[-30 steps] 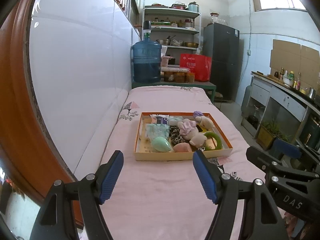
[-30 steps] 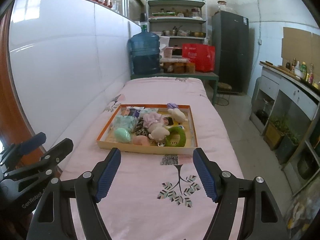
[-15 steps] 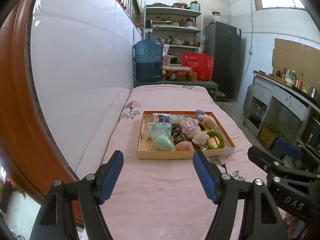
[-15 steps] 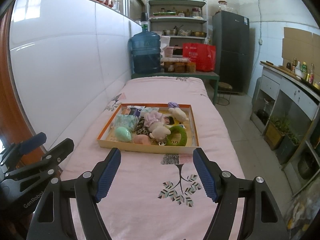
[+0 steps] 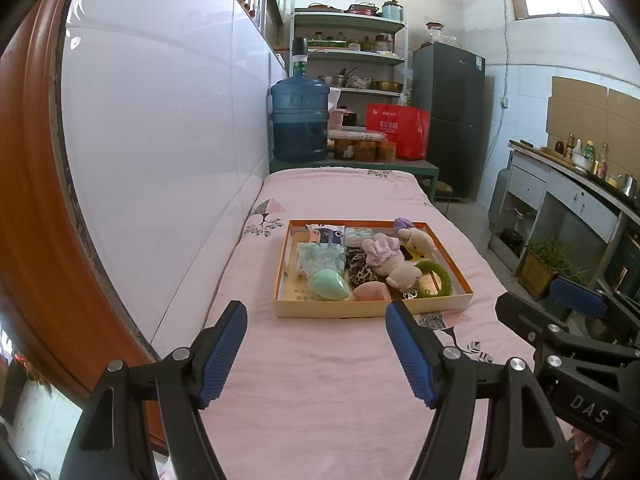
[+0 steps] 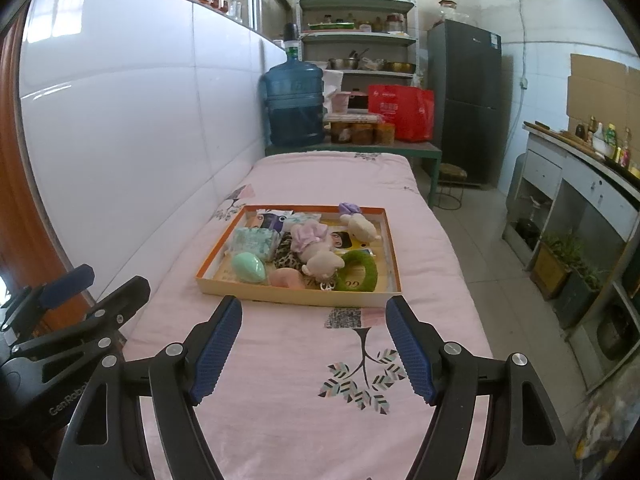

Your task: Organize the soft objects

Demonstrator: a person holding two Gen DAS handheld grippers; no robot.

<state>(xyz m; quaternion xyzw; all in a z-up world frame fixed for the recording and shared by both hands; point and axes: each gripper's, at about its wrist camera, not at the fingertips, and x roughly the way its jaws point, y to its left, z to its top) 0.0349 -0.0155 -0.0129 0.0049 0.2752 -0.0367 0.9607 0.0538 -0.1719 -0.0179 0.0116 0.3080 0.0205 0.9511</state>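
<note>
- Left wrist view: the left gripper (image 5: 316,344) hangs over the near end of the pink-covered bed (image 5: 320,392), its blue-padded jaws spread wide with nothing between them.
- Same view: the orange-rimmed tray (image 5: 372,307) lies on the bed ahead of the jaws, around the middle of the bed's length, well apart from the fingertips.
- Same view: in the tray's near left corner sits a mint-green egg-shaped sponge (image 5: 329,285), touching a pink sponge (image 5: 372,291) beside it along the near edge.
- Same view: a plush doll (image 5: 394,264) with a lilac bonnet lies across the tray's middle over a leopard-print cloth (image 5: 360,270); a green ring (image 5: 438,276) rests at the near right corner.
- Same view: a pale tissue pack (image 5: 322,258) lies by the tray's left edge; the right gripper (image 5: 576,312) shows at the frame's right edge.
- Right wrist view: the right gripper (image 6: 314,342) is likewise spread wide and empty above the bed's near end, short of the tray (image 6: 296,294).
- Same view: the doll (image 6: 316,254), green sponge (image 6: 249,267), pink sponge (image 6: 287,279) and green ring (image 6: 357,271) crowd the tray's near half; a second small plush (image 6: 360,225) lies toward the far right corner.
- Same view: a blue water jug (image 6: 294,100) stands past the bed's far end; the left gripper (image 6: 76,296) shows at lower left, and whether it is open cannot be told here.
</note>
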